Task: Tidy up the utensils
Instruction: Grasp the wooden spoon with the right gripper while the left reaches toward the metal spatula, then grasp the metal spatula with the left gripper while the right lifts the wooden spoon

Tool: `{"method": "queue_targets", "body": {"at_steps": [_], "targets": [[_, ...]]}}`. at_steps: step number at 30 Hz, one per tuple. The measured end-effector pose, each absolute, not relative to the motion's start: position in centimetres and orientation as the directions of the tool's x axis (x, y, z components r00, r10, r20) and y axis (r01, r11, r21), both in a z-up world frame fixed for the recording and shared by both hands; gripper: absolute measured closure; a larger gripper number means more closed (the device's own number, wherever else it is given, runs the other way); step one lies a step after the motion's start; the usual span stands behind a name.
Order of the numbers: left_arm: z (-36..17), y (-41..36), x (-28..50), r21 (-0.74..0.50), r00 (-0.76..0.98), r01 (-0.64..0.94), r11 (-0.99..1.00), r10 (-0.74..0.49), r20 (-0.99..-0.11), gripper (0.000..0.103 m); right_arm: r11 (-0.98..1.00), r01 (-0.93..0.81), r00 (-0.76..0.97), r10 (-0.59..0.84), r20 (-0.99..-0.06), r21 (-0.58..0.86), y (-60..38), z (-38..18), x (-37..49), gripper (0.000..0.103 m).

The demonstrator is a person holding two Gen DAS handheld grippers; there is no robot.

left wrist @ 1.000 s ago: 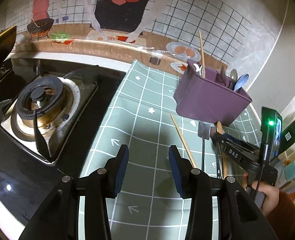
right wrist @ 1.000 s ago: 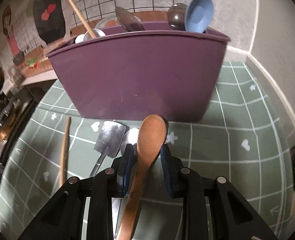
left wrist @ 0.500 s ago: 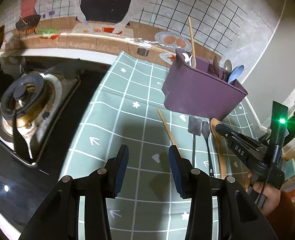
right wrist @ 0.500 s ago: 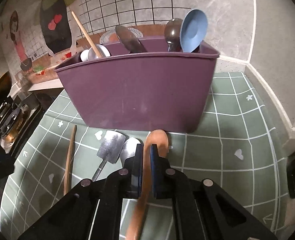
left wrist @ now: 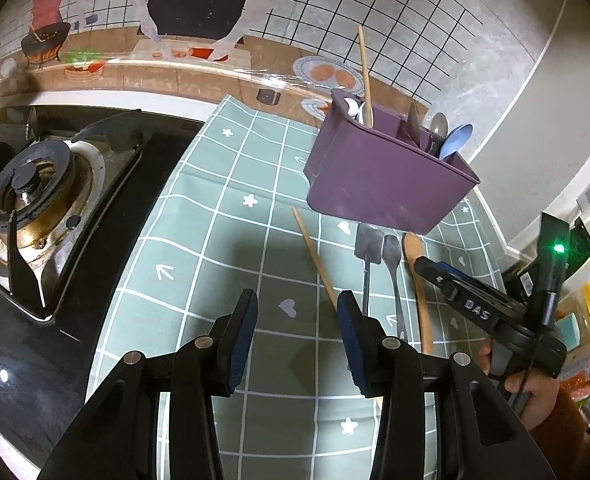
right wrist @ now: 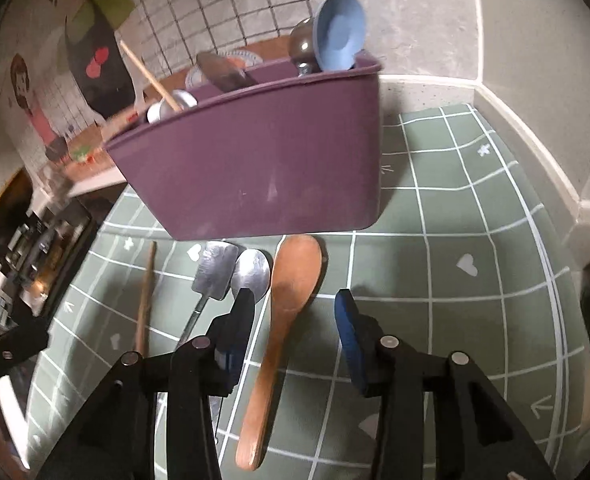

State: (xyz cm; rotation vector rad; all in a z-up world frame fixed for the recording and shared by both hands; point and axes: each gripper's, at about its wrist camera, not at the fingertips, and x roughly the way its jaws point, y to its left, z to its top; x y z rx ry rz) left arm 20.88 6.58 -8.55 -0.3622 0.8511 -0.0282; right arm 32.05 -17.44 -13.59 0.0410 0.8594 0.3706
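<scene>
A purple caddy stands on the green checked mat, holding a blue spoon, a metal spoon, a ladle and a chopstick. In front of it lie a wooden spoon, a metal spoon, a metal spatula and a loose chopstick. My right gripper straddles the wooden spoon's neck; its jaws are opening and the pads stand clear of the spoon, which rests on the mat. My left gripper hovers open and empty over the mat, left of the loose chopstick.
A gas burner on a black cooktop lies left of the mat. The tiled wall and a grey corner close in behind and right of the caddy. Jars and packets crowd the far right, beside a hand.
The right gripper, shut on the wooden spoon half a second ago, has opened and drawn back a little; the spoon lies flat on the mat. The left gripper has barely shifted.
</scene>
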Motion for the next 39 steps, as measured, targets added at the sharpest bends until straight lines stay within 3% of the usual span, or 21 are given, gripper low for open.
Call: {"method": "queue_targets", "body": {"at_steps": [10, 12, 17, 29, 30, 32, 39], "targets": [[-8.5, 8.3, 20.3, -0.3, 0.661, -0.171, 0.939, -0.116, -0.741, 0.06, 0.947, -0.32, 0.623, 0.194, -0.758, -0.02, -12.8, -14.3, 33.7, 0.065], [-8.6, 8.4, 20.3, -0.298, 0.657, -0.178, 0.938, -0.113, -0.746, 0.06, 0.943, -0.334, 0.619, 0.207, -0.758, -0.015, -12.7, -14.1, 33.8, 0.075], [-8.7, 7.5, 21.2, -0.297, 0.649, -0.158, 0.942, -0.128, -0.75, 0.06, 0.946, -0.325, 0.636, 0.223, -0.738, 0.006, -14.2, -13.3, 33.1, 0.075], [-10.0, 1.4, 26.2, -0.32, 0.618, -0.003, 0.947, -0.25, -0.745, 0.06, 0.967, -0.245, 0.785, 0.244, -0.569, 0.076, -21.4, -6.2, 26.5, 0.076], [-10.0, 0.9, 26.6, -0.306, 0.621, 0.016, 0.952, -0.249, -0.743, 0.06, 0.968, -0.239, 0.794, 0.241, -0.558, 0.078, -21.9, -5.6, 26.0, 0.08], [-10.1, -0.3, 27.6, -0.289, 0.62, 0.063, 0.955, -0.265, -0.739, 0.06, 0.971, -0.229, 0.802, 0.231, -0.551, 0.074, -22.2, -4.8, 25.5, 0.098], [-10.8, -2.0, 31.1, -0.231, 0.596, 0.097, 0.968, -0.243, -0.765, 0.06, 0.973, -0.221, 0.812, 0.225, -0.539, 0.072, -24.3, -3.7, 24.0, 0.098]]}}
